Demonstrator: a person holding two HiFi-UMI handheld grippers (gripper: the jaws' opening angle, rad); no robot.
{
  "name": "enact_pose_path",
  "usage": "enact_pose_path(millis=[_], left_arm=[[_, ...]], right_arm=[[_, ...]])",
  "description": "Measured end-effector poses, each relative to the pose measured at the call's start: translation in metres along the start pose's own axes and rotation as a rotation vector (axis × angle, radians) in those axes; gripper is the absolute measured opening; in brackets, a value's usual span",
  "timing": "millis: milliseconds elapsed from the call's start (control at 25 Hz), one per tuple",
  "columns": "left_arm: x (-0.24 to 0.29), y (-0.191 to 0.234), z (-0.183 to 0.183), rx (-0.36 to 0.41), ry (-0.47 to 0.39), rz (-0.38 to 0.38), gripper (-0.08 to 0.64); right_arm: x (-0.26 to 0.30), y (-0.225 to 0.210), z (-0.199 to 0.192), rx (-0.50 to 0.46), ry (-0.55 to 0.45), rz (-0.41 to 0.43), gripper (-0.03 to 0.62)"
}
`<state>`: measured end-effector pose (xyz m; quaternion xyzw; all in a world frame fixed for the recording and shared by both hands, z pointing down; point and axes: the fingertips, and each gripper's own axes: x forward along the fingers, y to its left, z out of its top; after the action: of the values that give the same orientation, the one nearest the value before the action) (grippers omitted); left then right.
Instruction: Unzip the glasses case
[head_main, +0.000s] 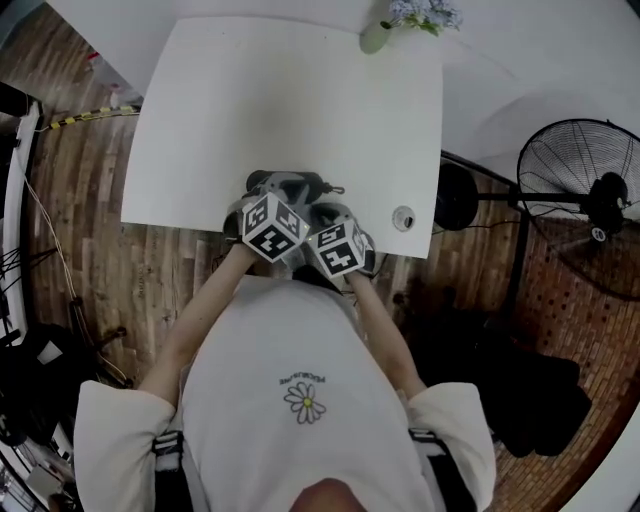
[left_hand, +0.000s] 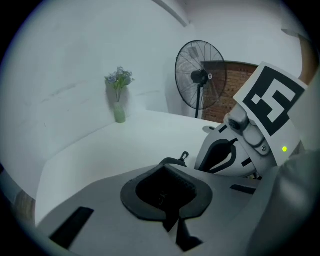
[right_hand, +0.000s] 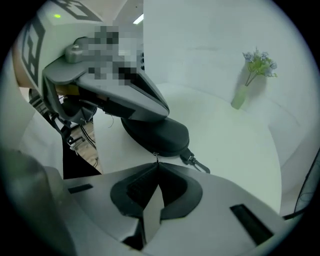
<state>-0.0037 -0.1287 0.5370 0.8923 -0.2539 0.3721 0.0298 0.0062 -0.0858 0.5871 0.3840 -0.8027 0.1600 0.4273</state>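
Note:
The black glasses case (right_hand: 157, 132) lies near the table's front edge, and its lid looks closed. A small clip (right_hand: 197, 162) hangs from its near end. My left gripper (right_hand: 145, 112) reaches in from the left and is shut on the case, one jaw lying over its top. In the left gripper view the left gripper (left_hand: 167, 167) shows only the case's dark end (left_hand: 172, 162) past its tips. My right gripper (right_hand: 156, 162) is shut, its tips pinching the small metal zipper pull (right_hand: 156, 156) at the case's near rim. In the head view both grippers (head_main: 270, 190) (head_main: 325, 205) crowd over the case (head_main: 295, 183).
The white table (head_main: 300, 100) stretches away from me. A pale vase with flowers (head_main: 378, 35) stands at its far edge. A small round object (head_main: 403, 218) sits near the front right corner. A standing fan (head_main: 585, 200) is on the floor at the right.

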Motion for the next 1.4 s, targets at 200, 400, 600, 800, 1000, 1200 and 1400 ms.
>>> enact_pose_path(millis=[200,400,600,800,1000,1200,1400], left_arm=[[0.000,-0.004,0.002,0.010,-0.025,0.017,0.012],[0.003,-0.004,0.003,-0.001,-0.013,0.010,0.012],[0.005,-0.003,0.005,0.005,-0.016,0.015,0.012],[0.007,-0.001,0.006,0.003,-0.019,0.027,0.012],[0.005,0.003,0.005,-0.008,-0.021,0.033,0.014],[-0.002,0.010,0.010,-0.007,-0.033,0.102,0.014],[-0.078,0.046,0.038,-0.126,-0.329,0.471,0.014]], right_arm=[[-0.004,-0.017,-0.009,-0.063,0.041,-0.046,0.007],[-0.002,-0.048,-0.006,-0.137,0.075,-0.057,0.008],[0.009,-0.065,0.011,-0.458,0.154,0.052,0.008],[0.031,-0.068,0.038,-0.719,0.183,0.194,0.008],[0.037,-0.062,0.043,-0.854,0.186,0.260,0.008],[0.033,-0.060,0.044,-0.812,0.120,0.250,0.008],[0.010,-0.079,0.058,-0.633,-0.105,0.065,0.033]])
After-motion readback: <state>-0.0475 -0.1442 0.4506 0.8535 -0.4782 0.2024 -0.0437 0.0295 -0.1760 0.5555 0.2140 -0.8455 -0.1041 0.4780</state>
